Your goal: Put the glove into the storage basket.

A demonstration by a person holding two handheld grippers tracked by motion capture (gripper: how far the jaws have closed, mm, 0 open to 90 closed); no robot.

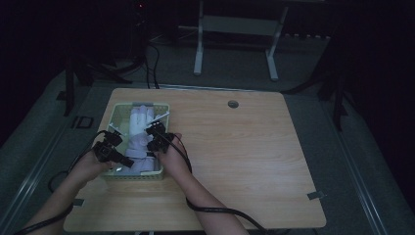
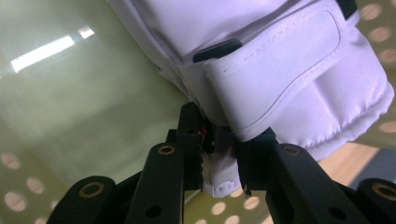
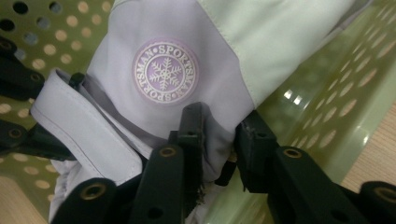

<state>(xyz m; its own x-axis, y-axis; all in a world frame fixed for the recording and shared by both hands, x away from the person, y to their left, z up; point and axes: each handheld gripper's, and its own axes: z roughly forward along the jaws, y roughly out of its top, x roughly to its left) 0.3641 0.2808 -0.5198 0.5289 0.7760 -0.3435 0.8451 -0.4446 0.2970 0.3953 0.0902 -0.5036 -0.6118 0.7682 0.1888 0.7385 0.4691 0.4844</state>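
Both grippers — clamped on glove

Up high over the person's side, looking forward and down across the whole tabletop, basket at left, dim floor and a frame beyond. Down on the left tongs, pressed right up against the glove, looking along the jaws at its strap, basket floor behind. On the right tongs, just as close, facing the glove's snowflake badge and the perforated basket wall. Shared by all three: that glove in the basket.
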